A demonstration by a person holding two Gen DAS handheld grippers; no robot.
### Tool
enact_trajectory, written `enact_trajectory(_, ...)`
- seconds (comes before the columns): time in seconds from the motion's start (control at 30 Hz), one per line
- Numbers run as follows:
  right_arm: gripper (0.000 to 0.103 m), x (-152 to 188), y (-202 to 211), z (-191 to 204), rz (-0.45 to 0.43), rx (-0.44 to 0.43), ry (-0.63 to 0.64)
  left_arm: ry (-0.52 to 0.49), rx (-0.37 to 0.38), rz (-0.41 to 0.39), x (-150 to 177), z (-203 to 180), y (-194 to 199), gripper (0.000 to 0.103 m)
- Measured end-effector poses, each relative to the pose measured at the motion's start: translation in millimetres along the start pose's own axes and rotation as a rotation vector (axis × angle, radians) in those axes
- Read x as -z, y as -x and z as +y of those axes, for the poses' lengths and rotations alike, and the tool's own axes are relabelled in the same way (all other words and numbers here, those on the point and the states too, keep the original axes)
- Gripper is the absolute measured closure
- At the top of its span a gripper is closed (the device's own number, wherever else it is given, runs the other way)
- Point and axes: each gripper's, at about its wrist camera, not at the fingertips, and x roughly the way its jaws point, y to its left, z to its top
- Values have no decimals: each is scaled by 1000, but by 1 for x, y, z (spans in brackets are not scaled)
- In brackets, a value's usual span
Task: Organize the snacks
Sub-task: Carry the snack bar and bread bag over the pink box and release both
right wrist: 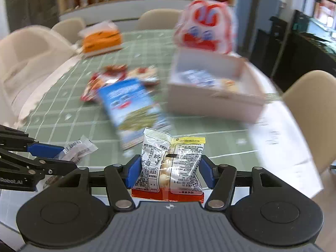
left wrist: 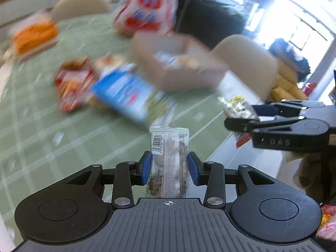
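My left gripper (left wrist: 169, 167) is shut on a small clear snack bar packet (left wrist: 168, 159) with a barcode, held above the green checked tablecloth (left wrist: 42, 130). My right gripper (right wrist: 169, 171) is shut on a clear packet of white nuts (right wrist: 171, 163) with a red bottom strip. Each gripper shows in the other's view: the right gripper (left wrist: 241, 117) at the right edge with its packet (left wrist: 237, 107), the left gripper (right wrist: 61, 155) at the left edge with its bar (right wrist: 77, 149). A pale open box (right wrist: 214, 100) holding a few snacks stands ahead on the table.
A blue snack bag (right wrist: 132, 103) and red packets (right wrist: 98, 84) lie mid-table. A large red-and-white bag (right wrist: 205, 29) stands behind the box, an orange pack (right wrist: 100, 40) at the far left. Beige chairs (right wrist: 310, 105) ring the table. The background is motion-blurred.
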Motion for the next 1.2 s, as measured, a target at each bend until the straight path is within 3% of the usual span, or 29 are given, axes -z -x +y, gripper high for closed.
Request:
enact_trajectory(0.27,43,-71,52,-80,-246,79,-3,-130,37,-146,-96,-70,-2,60)
enact_trajectory(0.43,43,-119,69,-112,-394,68,17,-123,19,-198,-138,-90,-17,60)
enact_trajectory(0.57,43,-146,67,-135,-462,39,11,-68,-4,-202,-169,-88,-37,60)
enact_trajectory(0.83,43,-163,6,-176,-361,-28,-47,61,-100,-147,-207,-53,-99,60)
enact_trajectory(0.97,43,-155,-27,-187,-291,-50,-65,221,-135,-143,-214,-19,-127,60)
enact_trajectory(1.07,43,-152,-49,-192,-243,-79,-70,309,-89,-81,-211,-2,-161,60)
enact_trajectory(1.13,43,-152,-62,-191,-209,-101,-74,287,7,-23,-204,2,-186,59)
enact_trajectory(1.2,43,-153,-76,-189,-170,-123,-72,268,7,41,-195,1,-206,58)
